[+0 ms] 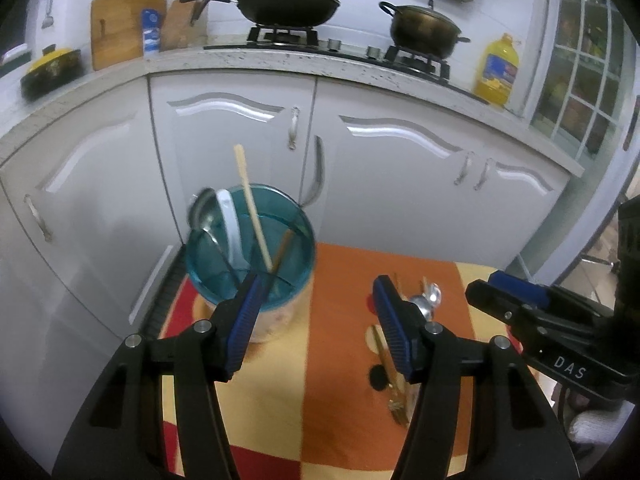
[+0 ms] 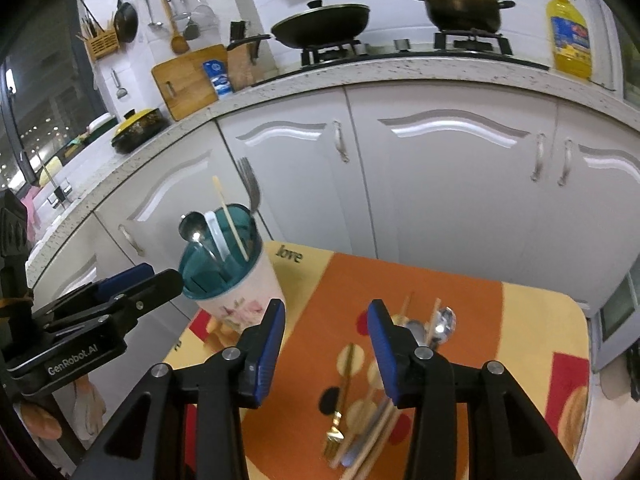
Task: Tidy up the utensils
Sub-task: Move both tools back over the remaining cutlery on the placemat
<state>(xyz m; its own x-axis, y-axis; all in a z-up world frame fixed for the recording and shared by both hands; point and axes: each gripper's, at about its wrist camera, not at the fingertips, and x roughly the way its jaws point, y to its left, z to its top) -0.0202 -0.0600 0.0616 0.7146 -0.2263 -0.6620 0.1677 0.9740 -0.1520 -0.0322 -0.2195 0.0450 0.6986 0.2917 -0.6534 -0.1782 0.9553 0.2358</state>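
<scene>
A utensil holder cup (image 1: 256, 312) (image 2: 240, 300) with a teal divided top stands at the table's far left. It holds a metal spoon (image 2: 191, 227), a white spoon (image 2: 216, 232), a chopstick (image 2: 230, 218) and a fork (image 2: 250, 188). Loose utensils lie on the table at the right: a gold fork (image 2: 340, 412), chopsticks (image 2: 380, 432) and metal spoons (image 2: 444, 324) (image 1: 430, 298). My left gripper (image 1: 316, 292) is open and empty just in front of the cup. My right gripper (image 2: 326, 320) is open and empty above the table, left of the loose utensils.
The small table (image 2: 532, 320) has an orange, yellow and red cloth. White kitchen cabinets (image 2: 440, 184) stand close behind it. The counter above carries a wok (image 2: 320, 24), a pot (image 2: 460, 6), an oil bottle (image 2: 568, 36) and a cutting board (image 2: 188, 80).
</scene>
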